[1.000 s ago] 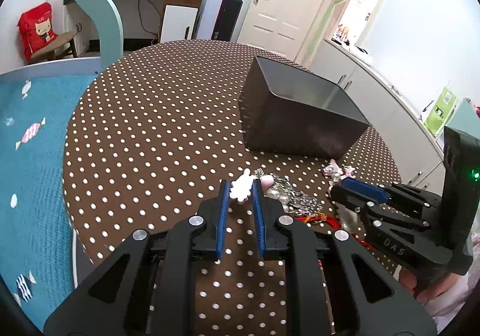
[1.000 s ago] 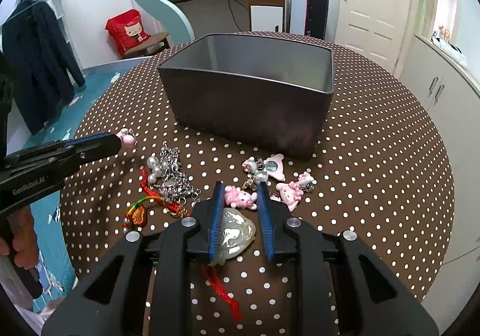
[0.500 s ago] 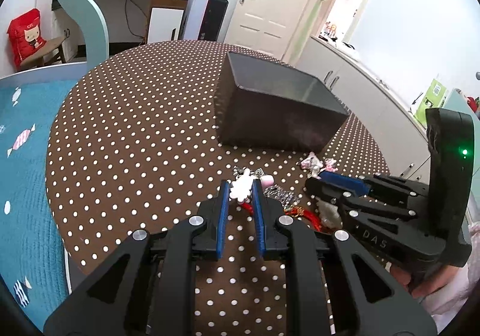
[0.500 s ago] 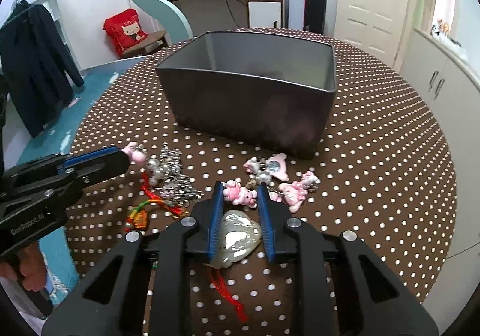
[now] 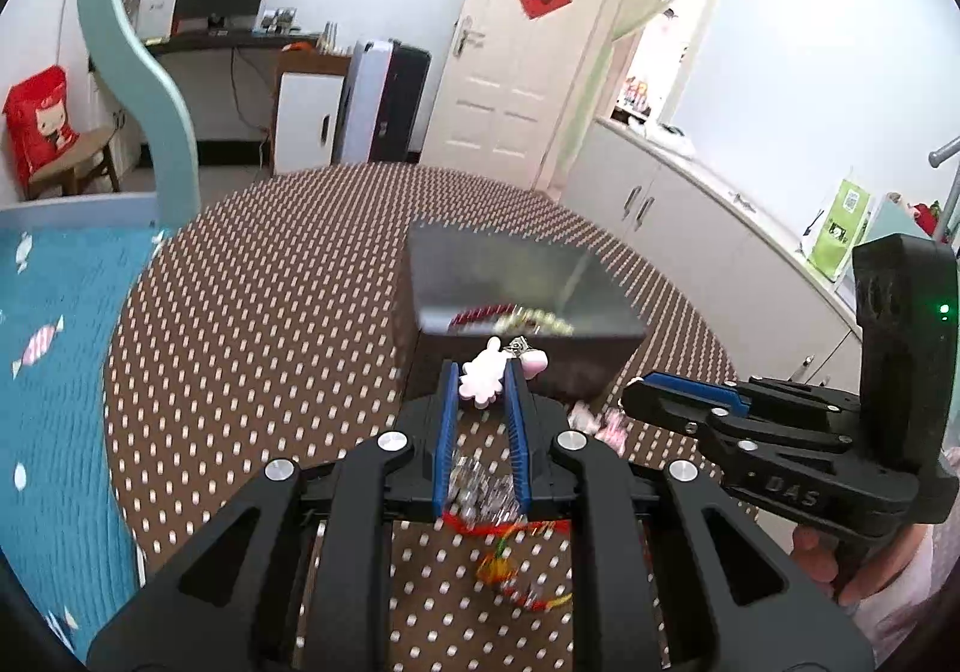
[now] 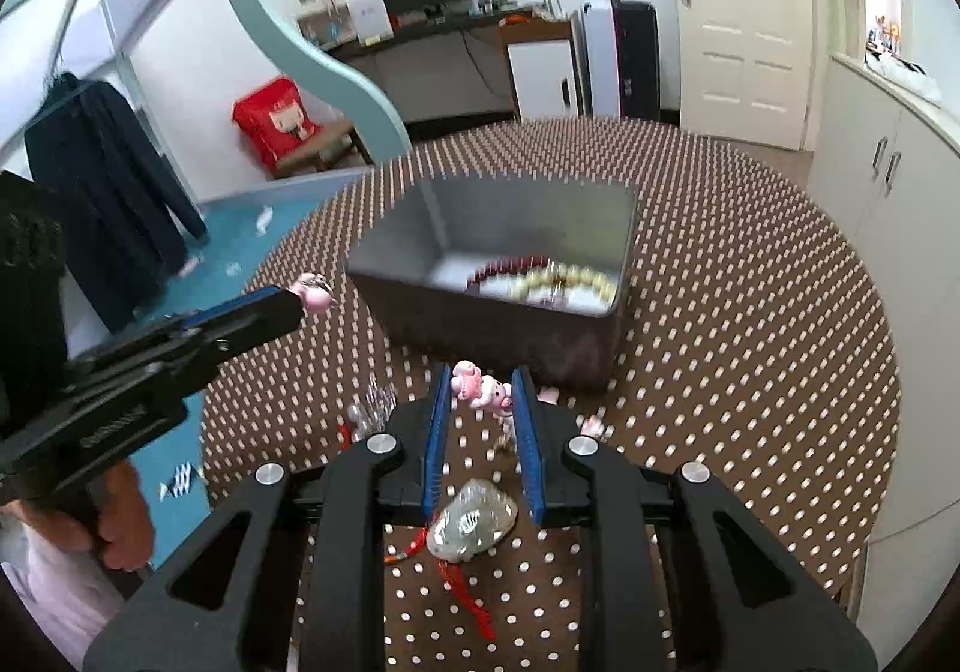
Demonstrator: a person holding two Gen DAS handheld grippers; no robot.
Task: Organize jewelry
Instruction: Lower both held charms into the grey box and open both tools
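Glossy pink charm [image 5: 482, 379] in left gripper [image 5: 480, 375]

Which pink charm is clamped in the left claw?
The pale pink charm between the left claw's tips; the darker pink pig charm sits in the right claw.

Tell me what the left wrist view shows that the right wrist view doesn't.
Only the left wrist view shows the green bag on the counter. Only the right wrist view shows the pale shell pendant and the hanging dark coat. Both show the gray bin with bead bracelets inside, and each gripper, left and right, pinching a pink charm.
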